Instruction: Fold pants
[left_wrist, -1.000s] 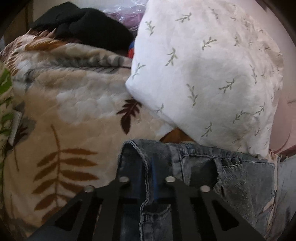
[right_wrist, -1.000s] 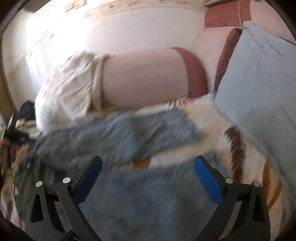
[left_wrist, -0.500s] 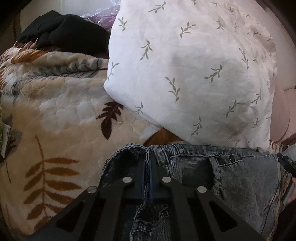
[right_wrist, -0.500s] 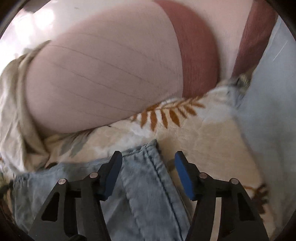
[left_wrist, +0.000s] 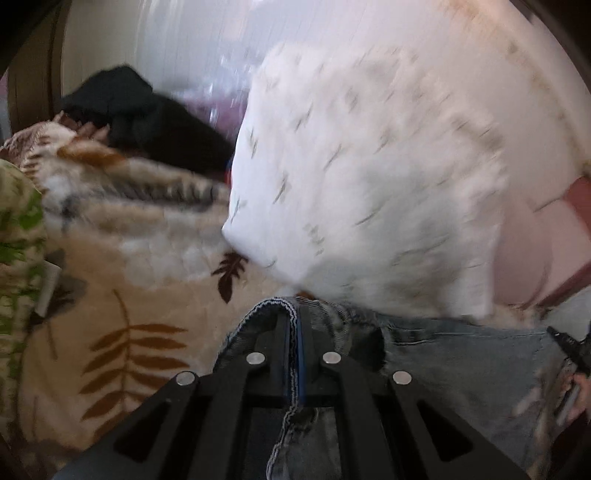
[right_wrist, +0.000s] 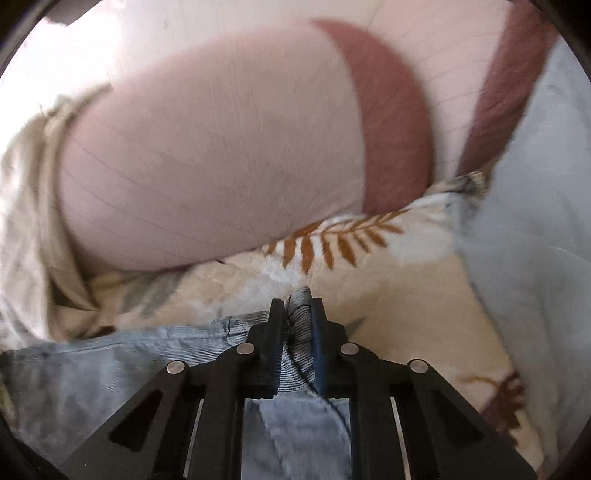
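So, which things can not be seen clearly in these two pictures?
- Left wrist view: the white pillow and dark clothes are smeared by motion blur.
- Left wrist view: the jeans run off the bottom edge, and the left gripper covers the pinched hem.
- Right wrist view: the right gripper hides the denim fold it pinches; the pink bolster is blurred.

Faded blue denim pants (left_wrist: 461, 354) — rumpled, spread across the leaf-print blanket (left_wrist: 122, 295); edges bunched.

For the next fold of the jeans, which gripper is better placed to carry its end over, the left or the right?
Probably the right. The right gripper is shut on a light free end of the jeans over open blanket. The left gripper clamps the thick edge close under the white pillow.
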